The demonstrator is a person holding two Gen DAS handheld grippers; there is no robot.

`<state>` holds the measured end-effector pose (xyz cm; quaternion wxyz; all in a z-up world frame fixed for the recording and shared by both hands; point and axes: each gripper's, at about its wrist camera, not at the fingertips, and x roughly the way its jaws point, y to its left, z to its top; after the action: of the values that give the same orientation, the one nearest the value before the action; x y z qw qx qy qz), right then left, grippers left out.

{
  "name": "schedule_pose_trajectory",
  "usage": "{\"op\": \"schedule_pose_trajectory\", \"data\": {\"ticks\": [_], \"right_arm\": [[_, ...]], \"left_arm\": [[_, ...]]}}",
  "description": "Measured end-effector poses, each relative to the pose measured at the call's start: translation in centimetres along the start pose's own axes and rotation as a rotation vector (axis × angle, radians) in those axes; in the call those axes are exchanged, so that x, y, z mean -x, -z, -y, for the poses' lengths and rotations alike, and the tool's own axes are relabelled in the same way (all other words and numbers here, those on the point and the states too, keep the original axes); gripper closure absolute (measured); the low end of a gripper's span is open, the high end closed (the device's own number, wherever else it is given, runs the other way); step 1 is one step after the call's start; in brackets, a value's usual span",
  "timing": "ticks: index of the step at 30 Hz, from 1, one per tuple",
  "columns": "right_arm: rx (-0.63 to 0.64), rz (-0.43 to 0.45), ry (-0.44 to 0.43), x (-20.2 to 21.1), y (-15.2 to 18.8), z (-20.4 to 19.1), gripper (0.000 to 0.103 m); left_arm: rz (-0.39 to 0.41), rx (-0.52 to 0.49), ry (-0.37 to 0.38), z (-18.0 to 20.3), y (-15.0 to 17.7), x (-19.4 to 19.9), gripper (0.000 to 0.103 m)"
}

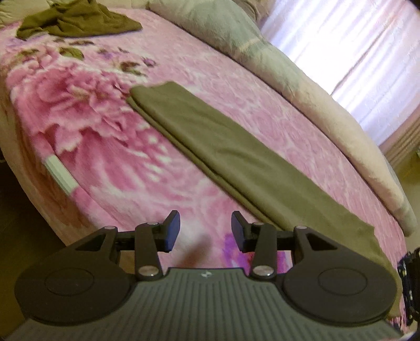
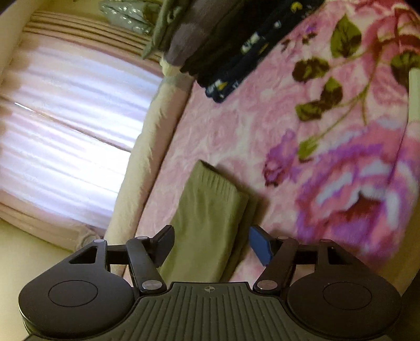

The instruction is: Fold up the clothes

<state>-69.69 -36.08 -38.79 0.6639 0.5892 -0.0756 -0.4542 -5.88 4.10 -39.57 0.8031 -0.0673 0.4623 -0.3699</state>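
You are holding your left gripper [image 1: 205, 230] above the pink floral plush blanket [image 1: 110, 147] covering the bed, its two dark pads standing apart with nothing between them. Just to its right, the long olive-green folded garment [image 1: 223, 154] is lying flat on the blanket as a narrow strip, running from the near right corner away toward the middle of the bed, its layered edges showing along the left side. At the far end of the bed, a second olive-green garment, crumpled in a heap [image 1: 76, 19], is resting on the blanket, well apart from the folded one. A pale beige rolled quilt [image 1: 302, 86] is lying along the window side of the bed, beside the white pleated curtain [image 1: 354, 47].

You are hovering your right gripper [image 2: 211, 244] over one short end of the olive-green folded garment [image 2: 207, 215]; its jaws are spread, with the cloth lying under the gap and neither pad pressing on it. Beyond, a stack of folded clothes, dark navy patterned fabric [image 2: 236, 65] with grey and green pieces, is sitting on the blanket near the quilt. No container is showing in either view.
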Motion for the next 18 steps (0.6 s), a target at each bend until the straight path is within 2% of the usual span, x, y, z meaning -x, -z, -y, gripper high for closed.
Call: {"op": "schedule_pose_trajectory", "data": {"ticks": [1,5,6,7,18], "right_arm": [[-0.006,-0.004,0.006,-0.2,0.0,0.0,0.061],[-0.018,-0.014,0.027,-1.1,-0.1,0.0,0.063],[-0.012,-0.013,0.029,-1.4,-0.1,-0.2,0.066],[-0.005,-0.011,0.031,-1.6,-0.2,-0.3,0.077],[-0.042,-0.021,0.086,-1.8,-0.3,-0.1,0.079]], "left_arm": [[-0.008,-0.002,0.009,0.1,0.3,-0.2,0.065],[-0.014,-0.014,0.027,0.7,1.0,-0.5,0.065],[-0.014,-0.013,0.028,0.7,1.0,-0.5,0.065],[-0.014,-0.011,0.029,0.8,1.1,-0.6,0.065],[-0.018,-0.008,0.037,0.9,1.1,-0.4,0.065]]}}
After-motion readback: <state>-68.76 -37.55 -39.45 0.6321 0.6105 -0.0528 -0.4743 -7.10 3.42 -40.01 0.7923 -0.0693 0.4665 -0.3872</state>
